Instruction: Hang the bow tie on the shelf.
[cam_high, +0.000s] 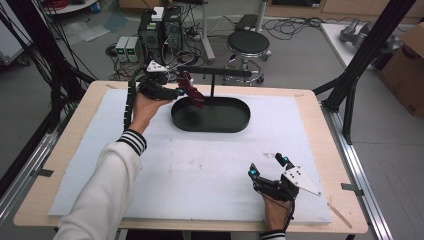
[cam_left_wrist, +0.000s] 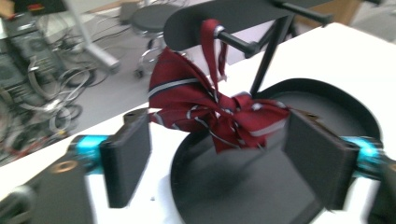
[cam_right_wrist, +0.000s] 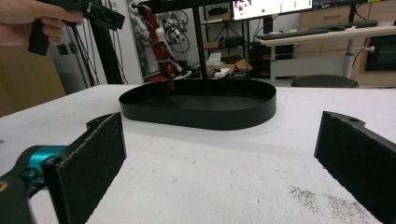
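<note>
A dark red striped bow tie (cam_left_wrist: 210, 112) hangs by its strap from the arm of a black T-shaped stand (cam_left_wrist: 233, 14) over a black oval tray (cam_left_wrist: 243, 186). My left gripper (cam_left_wrist: 222, 154) is open, its pads (cam_left_wrist: 128, 158) on either side of the tie without pressing on it. In the high view the left gripper (cam_high: 181, 85) sits at the tray's (cam_high: 220, 117) far left end, right beside the bow tie (cam_high: 191, 89). My right gripper (cam_high: 267, 166) rests open near the table's front right, with nothing between its jaws (cam_right_wrist: 219, 163).
The stand's post (cam_high: 212, 87) rises from the tray's far side. A white mat (cam_high: 200, 165) covers the wooden table. Behind the table are a stool (cam_high: 248, 44), computer towers (cam_high: 160, 30) and floor cables. A black frame post (cam_high: 367, 45) stands at the right.
</note>
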